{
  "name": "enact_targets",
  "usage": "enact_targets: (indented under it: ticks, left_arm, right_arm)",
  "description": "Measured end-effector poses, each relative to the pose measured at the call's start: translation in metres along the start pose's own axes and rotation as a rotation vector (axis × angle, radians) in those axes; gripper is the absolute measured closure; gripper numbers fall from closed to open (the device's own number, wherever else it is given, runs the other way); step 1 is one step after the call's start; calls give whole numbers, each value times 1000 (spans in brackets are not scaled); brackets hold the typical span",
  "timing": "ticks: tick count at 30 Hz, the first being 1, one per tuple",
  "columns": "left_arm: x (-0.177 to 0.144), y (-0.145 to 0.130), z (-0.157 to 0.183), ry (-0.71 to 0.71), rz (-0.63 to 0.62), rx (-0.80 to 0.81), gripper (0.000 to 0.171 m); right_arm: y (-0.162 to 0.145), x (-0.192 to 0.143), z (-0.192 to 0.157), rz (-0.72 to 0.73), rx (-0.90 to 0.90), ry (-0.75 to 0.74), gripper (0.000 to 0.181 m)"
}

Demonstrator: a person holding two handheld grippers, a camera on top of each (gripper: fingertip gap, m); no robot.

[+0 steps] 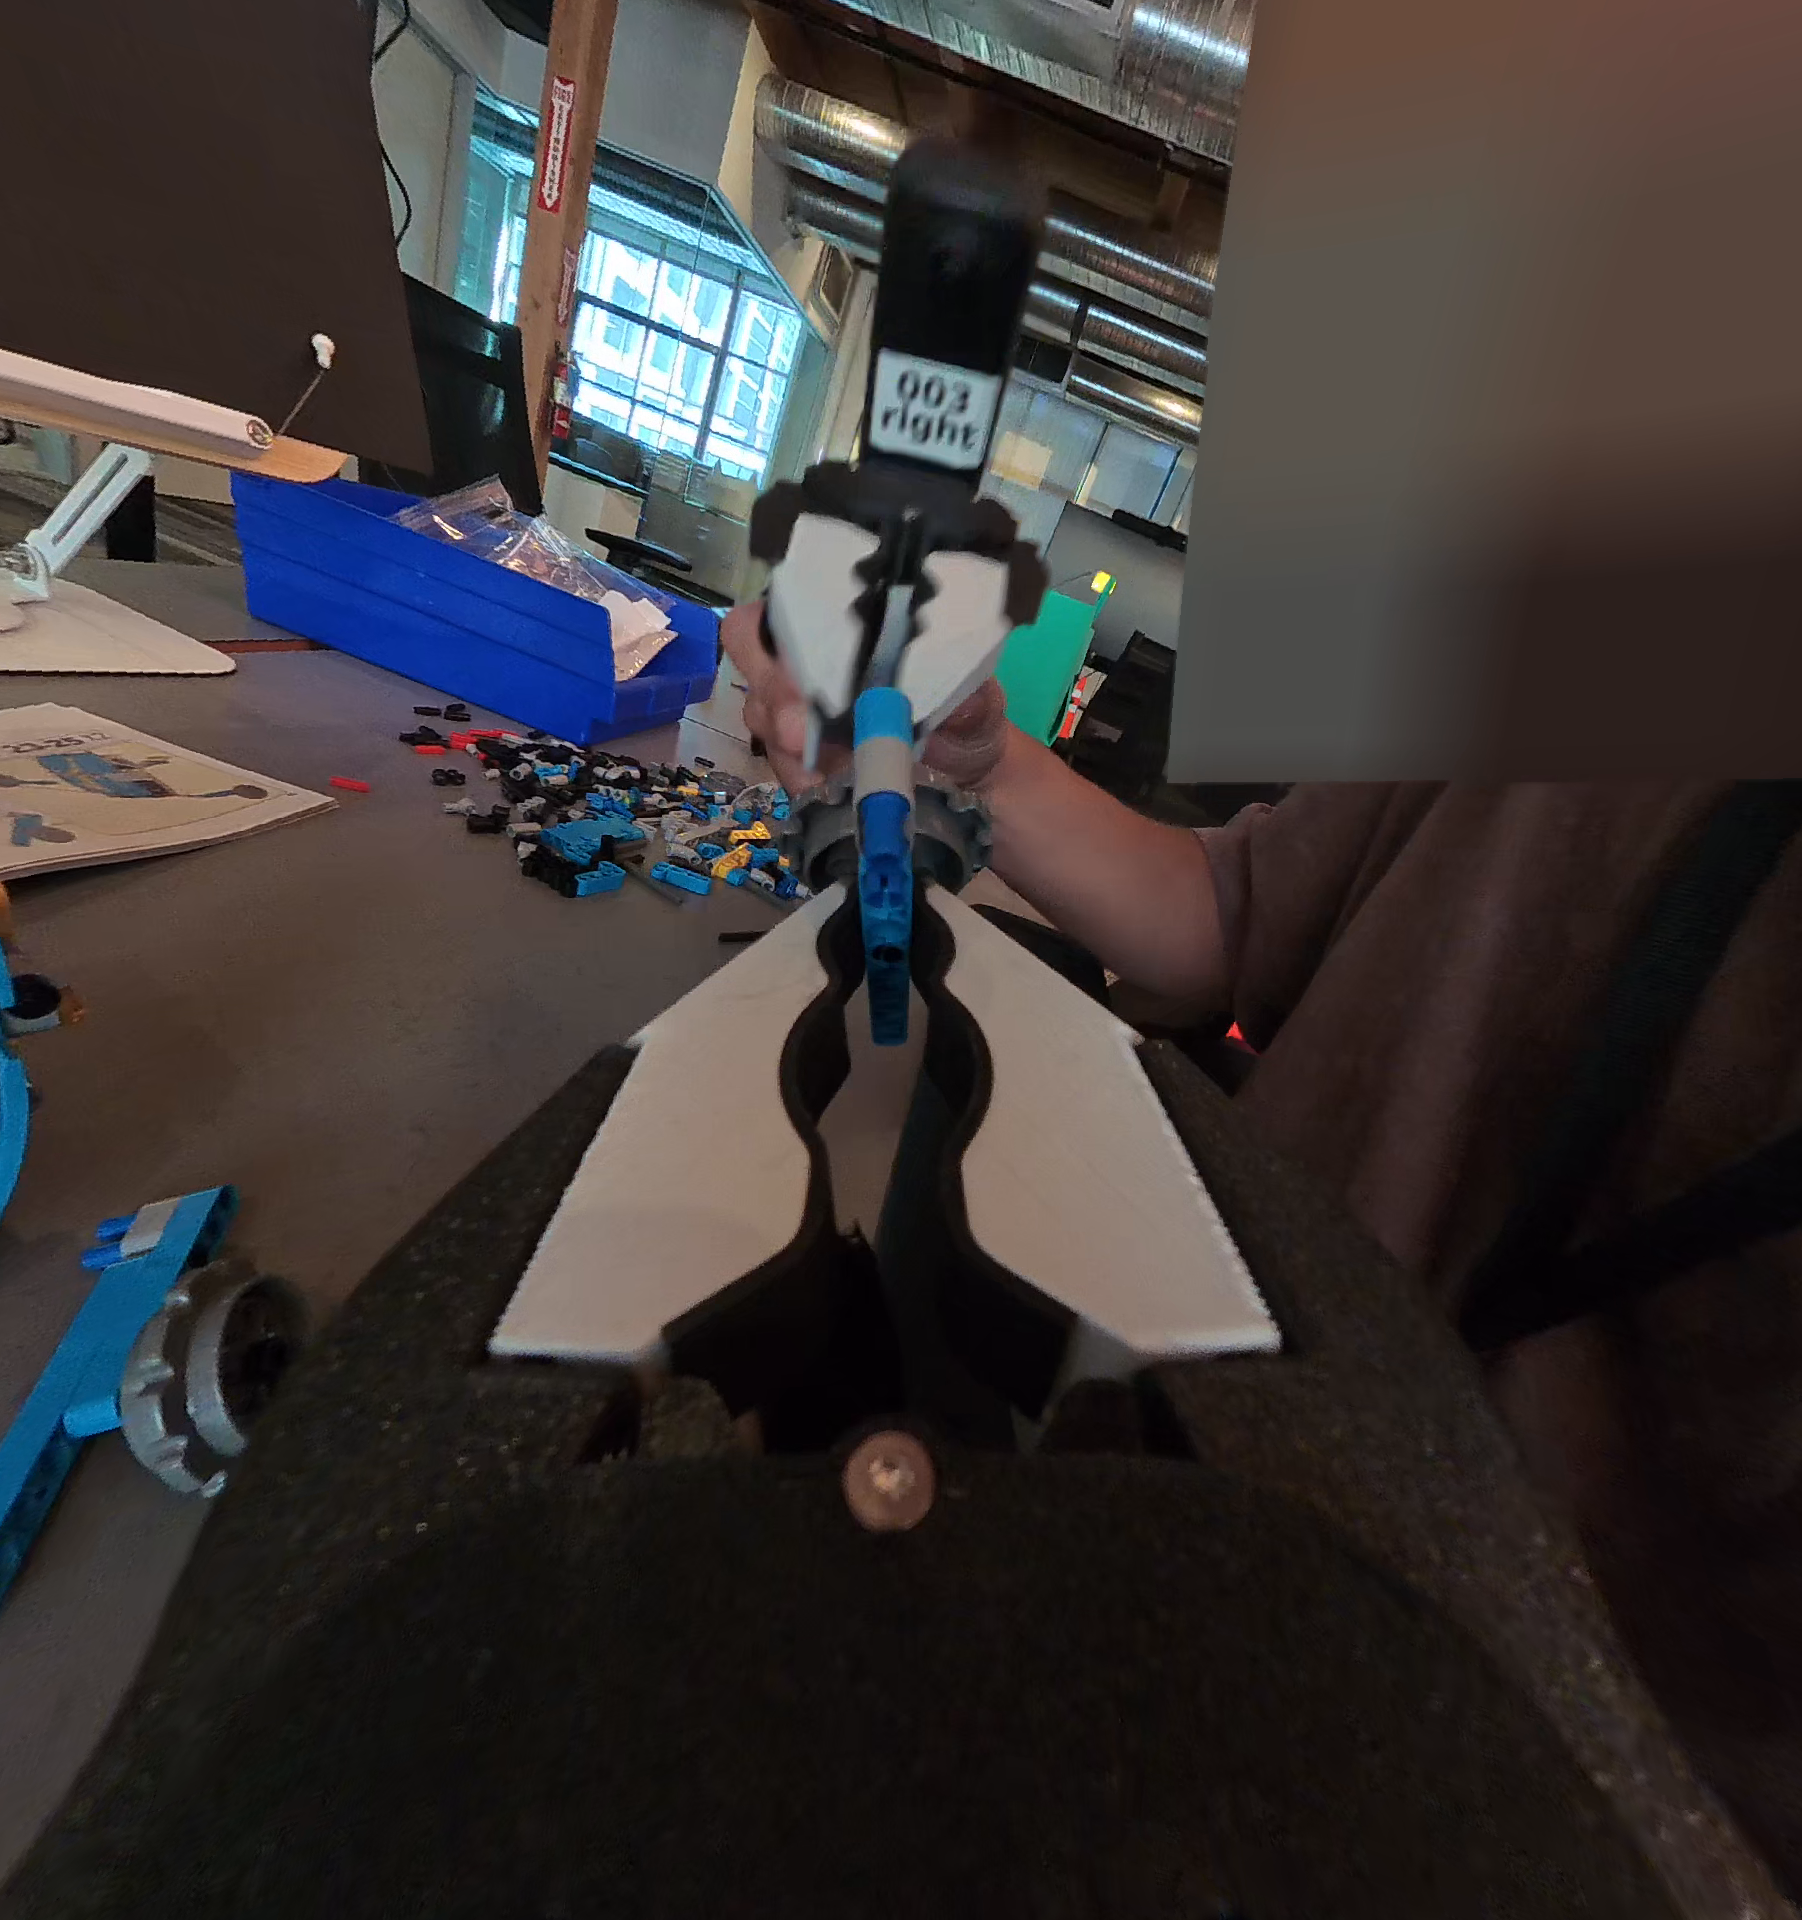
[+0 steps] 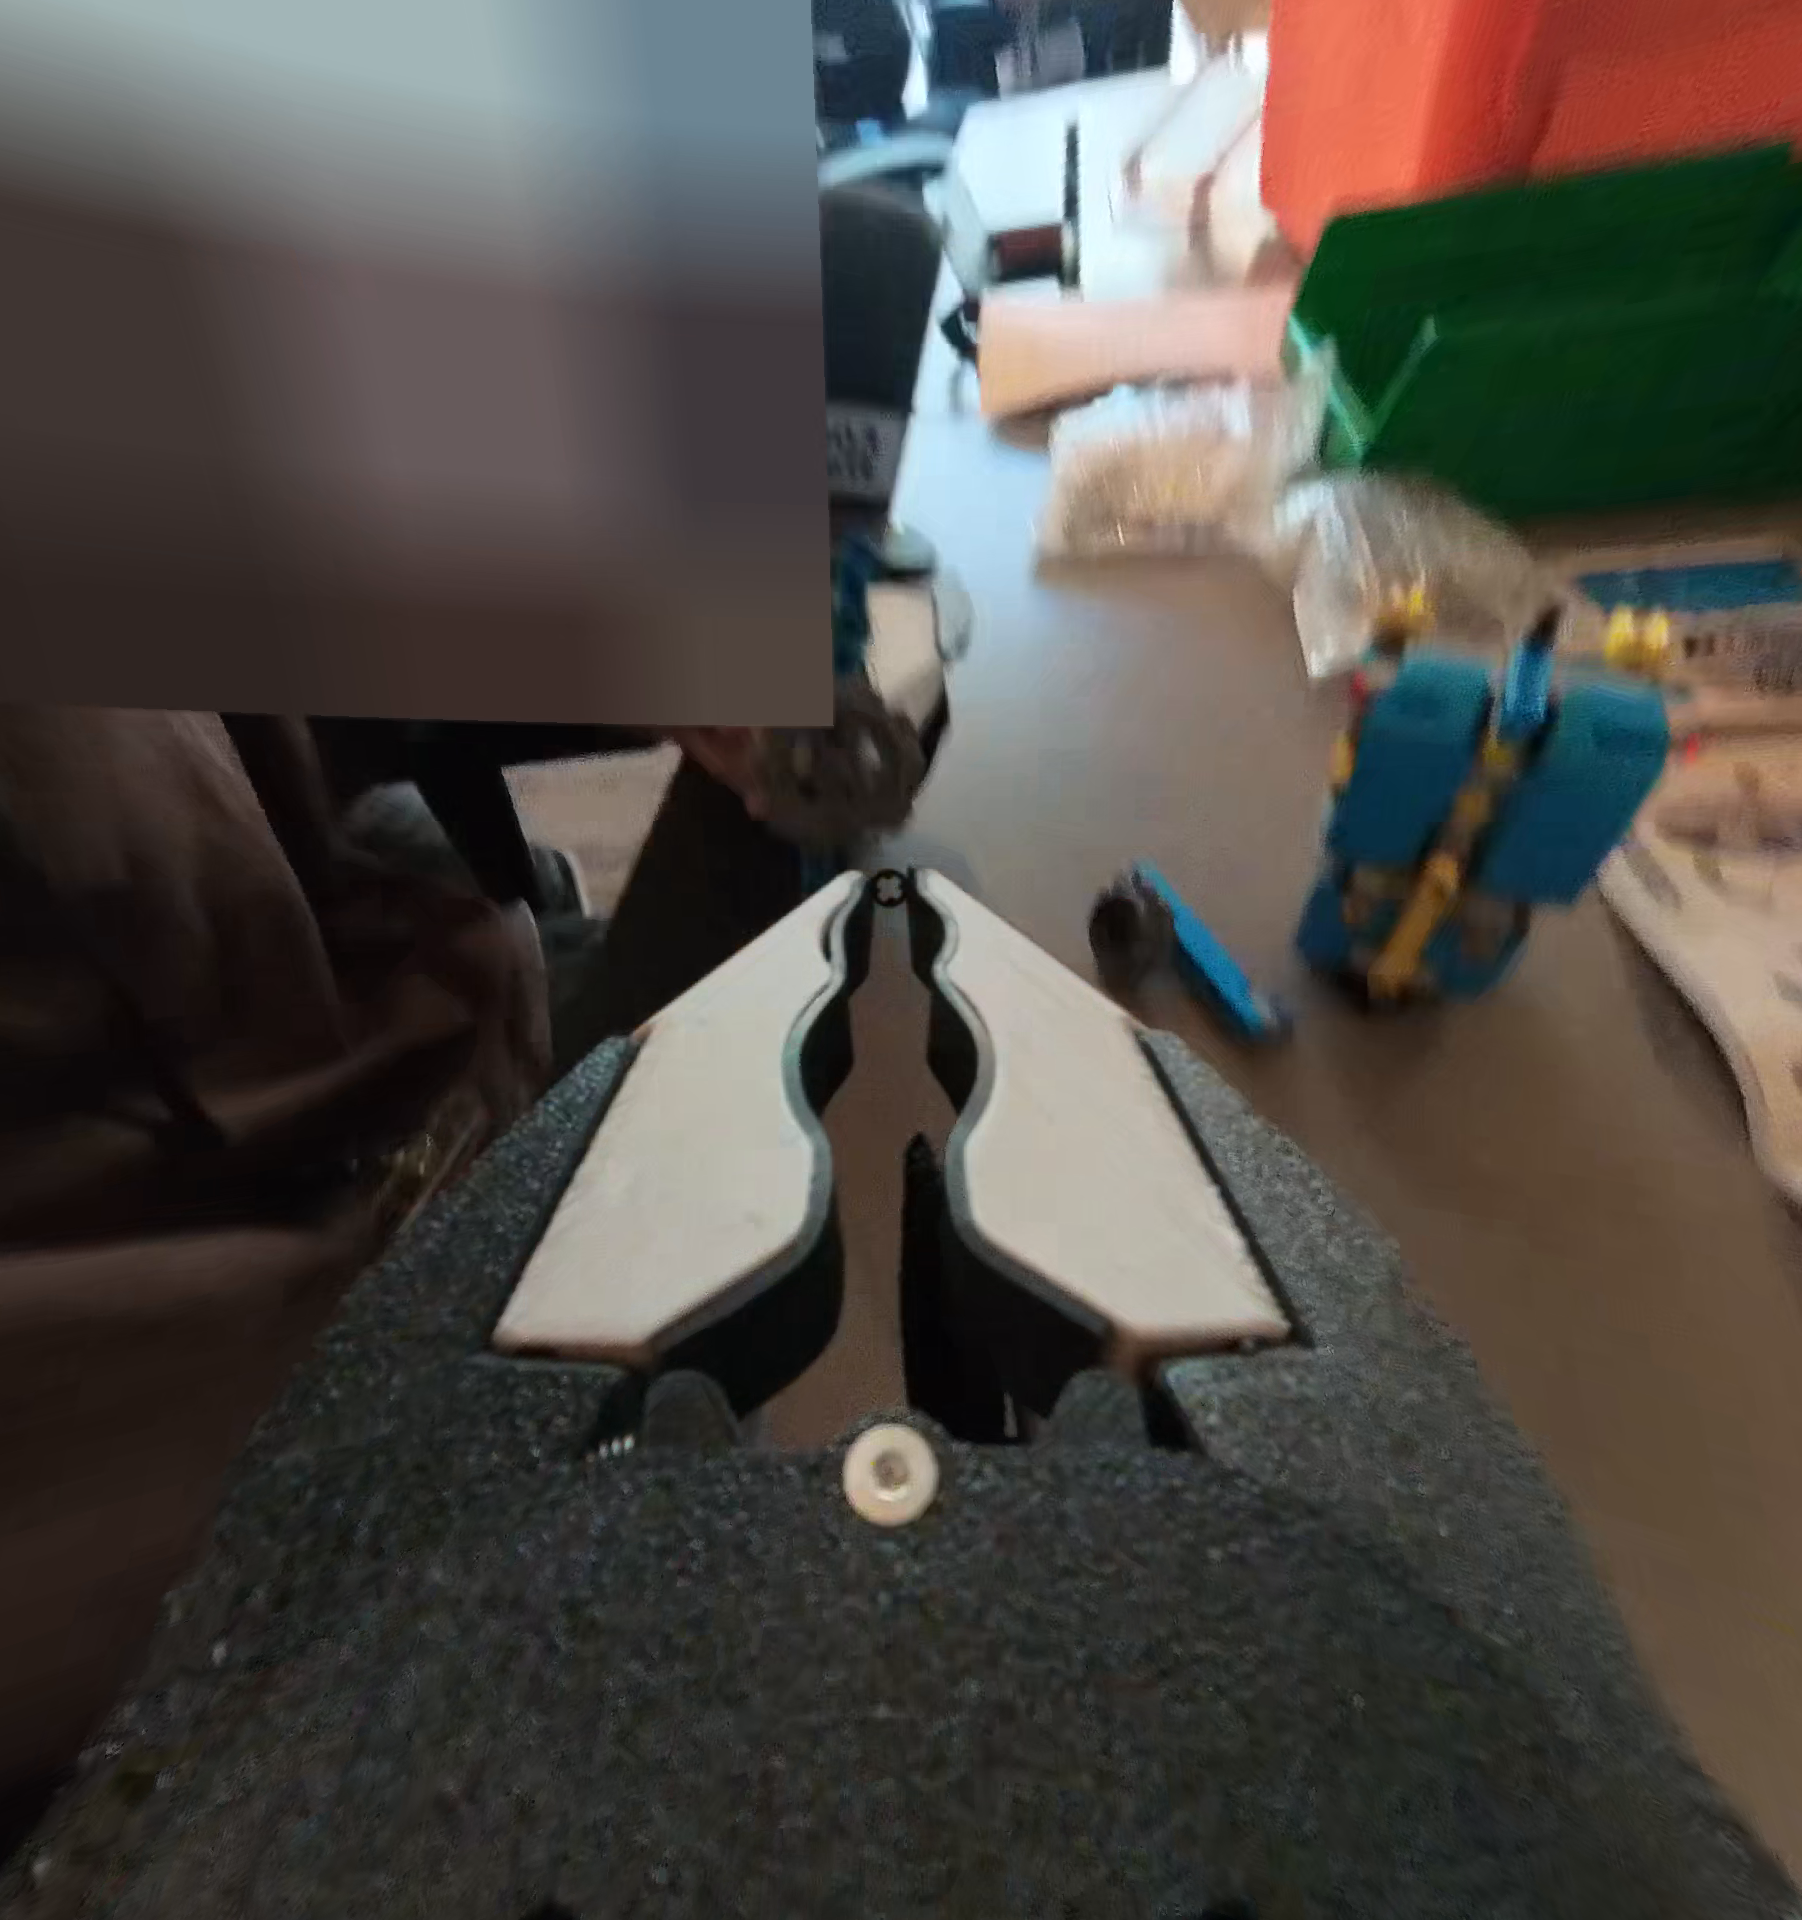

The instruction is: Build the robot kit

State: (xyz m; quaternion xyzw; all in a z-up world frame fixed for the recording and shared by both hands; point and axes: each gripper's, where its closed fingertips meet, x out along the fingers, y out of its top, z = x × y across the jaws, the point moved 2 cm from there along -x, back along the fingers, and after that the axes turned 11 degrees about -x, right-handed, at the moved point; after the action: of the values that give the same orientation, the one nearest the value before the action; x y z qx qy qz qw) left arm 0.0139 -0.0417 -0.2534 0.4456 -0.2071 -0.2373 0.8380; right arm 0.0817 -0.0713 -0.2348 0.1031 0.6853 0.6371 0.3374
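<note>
- While both grippers meet in mid-air above the grey table [image 1: 377, 997], a blue beam [image 1: 884, 935] of building-toy parts hangs between them, its long axis running straight away from the left gripper [image 1: 881, 914] toward the right gripper [image 1: 855, 717].
- Left gripper: its two white fingers are clenched on the near end of the blue beam, at their tips.
- One grey toothed wheel [image 1: 938, 831] sits on the beam just past those tips.
- Right gripper, seen from the left wrist view: it points back and down at the beam's far end, where a light blue and grey pin stack [image 1: 881, 743] rises between its fingers.
- From the right wrist view, the right gripper [image 2: 889, 888] pinches one small black cross-holed part [image 2: 889, 889] at its tips; whether this belongs to the beam cannot be told.
- A hand [image 1: 964, 738] shows behind the right gripper.
- Left of the left gripper lies one second blue beam with a grey wheel [image 1: 149, 1382].
- Farther ahead and left: one scattered pile of small parts [image 1: 606, 810], one blue bin [image 1: 461, 603], one open instruction booklet [image 1: 118, 790].
- Right of the right gripper stands one blue and yellow model [image 2: 1479, 831], blurred.
</note>
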Motion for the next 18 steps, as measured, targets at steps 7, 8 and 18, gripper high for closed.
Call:
enact_targets:
  ticks: [7,8,18]
  left_arm:
    - [1,-3,2,8,-16,32,165]
    - [1,-3,2,7,-15,32,165]
    - [1,-3,3,5,-15,37,165]
  right_arm:
    - [15,31,-13,9,-26,95,175]
    - [14,31,-14,-1,-25,106,175]
    - [12,29,-11,-15,-28,88,175]
